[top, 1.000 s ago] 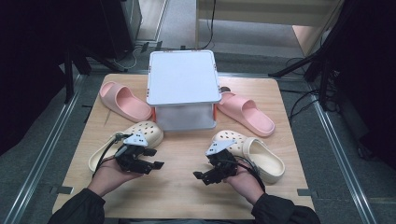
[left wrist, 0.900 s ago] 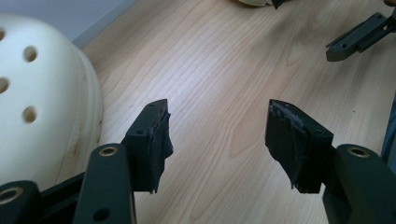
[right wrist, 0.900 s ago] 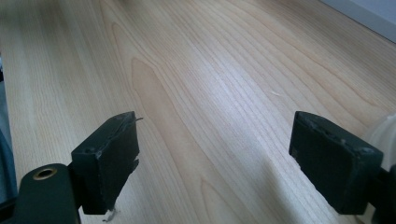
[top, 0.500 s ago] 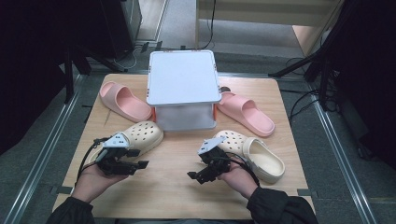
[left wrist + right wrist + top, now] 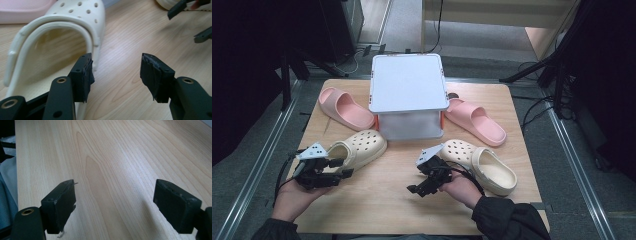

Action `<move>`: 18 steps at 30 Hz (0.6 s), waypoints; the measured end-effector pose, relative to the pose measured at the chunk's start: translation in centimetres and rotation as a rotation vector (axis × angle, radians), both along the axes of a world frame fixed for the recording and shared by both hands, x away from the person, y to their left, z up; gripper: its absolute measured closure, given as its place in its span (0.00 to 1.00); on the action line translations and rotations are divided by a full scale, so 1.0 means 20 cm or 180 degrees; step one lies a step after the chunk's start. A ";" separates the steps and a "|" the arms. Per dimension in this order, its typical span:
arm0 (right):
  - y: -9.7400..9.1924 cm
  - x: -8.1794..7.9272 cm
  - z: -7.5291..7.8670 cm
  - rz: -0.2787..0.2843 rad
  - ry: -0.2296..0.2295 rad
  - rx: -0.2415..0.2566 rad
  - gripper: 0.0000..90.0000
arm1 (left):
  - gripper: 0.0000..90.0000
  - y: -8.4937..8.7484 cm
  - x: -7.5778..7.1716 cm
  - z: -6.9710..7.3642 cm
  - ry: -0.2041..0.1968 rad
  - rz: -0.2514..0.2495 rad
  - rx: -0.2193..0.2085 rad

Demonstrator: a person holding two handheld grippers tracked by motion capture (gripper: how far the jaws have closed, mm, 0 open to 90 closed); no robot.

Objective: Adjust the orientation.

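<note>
Both tongs (image 5: 343, 167) (image 5: 416, 189) agape, empty, low.

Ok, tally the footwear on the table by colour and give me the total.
Pink slides: 2, one left of the box and one right of it
Cream clogs: 2, one by the left gripper and one by the right gripper
Total: 4

The worktop (image 5: 377, 210) is light wood with visible grain, mounted between two metal rails (image 5: 259, 165). Grey carpet floor (image 5: 592, 195) surrounds it. Black cables (image 5: 537, 107) trail across the floor. Dark stands (image 5: 557, 65) flank the far corners. Lighting is even.
</note>
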State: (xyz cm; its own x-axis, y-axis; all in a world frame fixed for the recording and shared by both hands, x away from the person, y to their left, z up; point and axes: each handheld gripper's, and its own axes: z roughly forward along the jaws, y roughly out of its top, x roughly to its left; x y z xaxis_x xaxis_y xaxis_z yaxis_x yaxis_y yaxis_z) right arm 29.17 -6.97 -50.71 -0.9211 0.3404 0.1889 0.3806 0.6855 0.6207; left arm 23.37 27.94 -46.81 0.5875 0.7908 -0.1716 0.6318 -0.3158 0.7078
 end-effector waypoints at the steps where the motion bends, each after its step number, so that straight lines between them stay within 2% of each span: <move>1: 0.00 0.00 0.00 -0.0002 0.0003 -0.0003 0.21 | 0.48 0.01 0.01 -0.01 0.0017 0.0015 -0.0008; 6: -0.01 0.00 0.00 -0.0021 0.0052 -0.0012 0.21 | 0.48 0.02 0.06 -0.04 0.0060 0.0028 0.0040; 8: -0.02 0.00 0.00 -0.0040 0.0073 -0.0028 0.21 | 0.56 0.02 0.08 -0.06 0.0107 -0.0029 0.0009; 13: -0.04 -0.02 -0.01 -0.0067 0.0084 -0.0031 0.21 | 0.58 0.00 0.15 -0.09 0.0171 -0.0039 0.0017; 14: -0.05 -0.02 -0.01 -0.0083 0.0090 -0.0030 0.21 | 0.59 0.00 0.17 -0.09 0.0179 -0.0062 0.0053; 16: -0.06 -0.03 -0.01 -0.0110 0.0083 -0.0026 0.21 | 0.64 -0.01 0.20 -0.10 0.0215 -0.0073 0.0066; 18: -0.08 -0.03 -0.01 -0.0142 0.0083 -0.0021 0.21 | 0.74 -0.01 0.22 -0.11 0.0251 -0.0126 0.0091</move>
